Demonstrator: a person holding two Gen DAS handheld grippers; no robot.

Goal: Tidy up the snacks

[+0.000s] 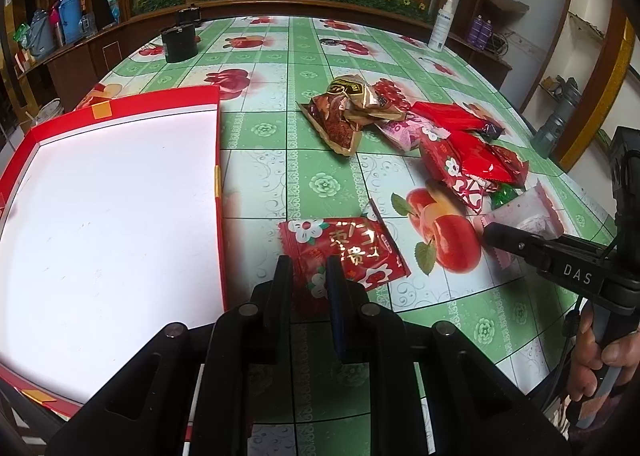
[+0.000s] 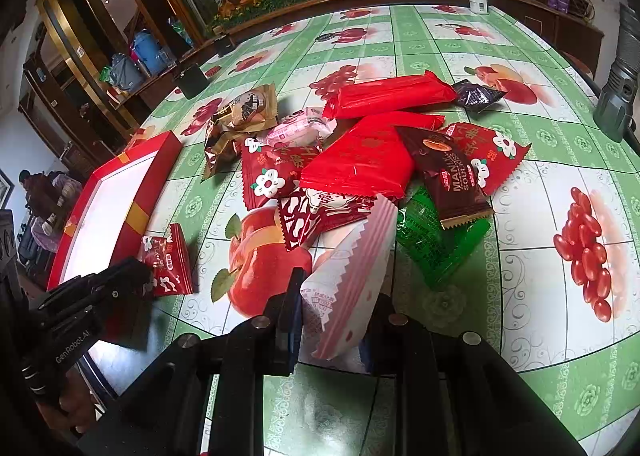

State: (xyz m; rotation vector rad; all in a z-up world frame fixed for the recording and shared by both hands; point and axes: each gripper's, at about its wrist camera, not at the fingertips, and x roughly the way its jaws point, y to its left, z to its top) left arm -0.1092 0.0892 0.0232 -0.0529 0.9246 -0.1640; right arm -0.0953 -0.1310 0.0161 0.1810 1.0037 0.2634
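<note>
With my left gripper (image 1: 308, 276) pinching the small red flower-printed snack packet (image 1: 344, 252) beside the shallow red-rimmed white box (image 1: 218, 184) and my right gripper (image 2: 338, 310) clamping the pink-and-white wrapped snack (image 2: 352, 280) on the counter (image 1: 280, 160), I should lift both clear before swinging boxward.

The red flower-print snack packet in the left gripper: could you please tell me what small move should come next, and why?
Probably lift the red flower-print packet and carry it left over the red box. The left gripper is shut on the packet's near edge, the packet lies on the tablecloth just beside the box wall, and the white interior looks empty. The right gripper already holds a pink-and-white packet.
</note>
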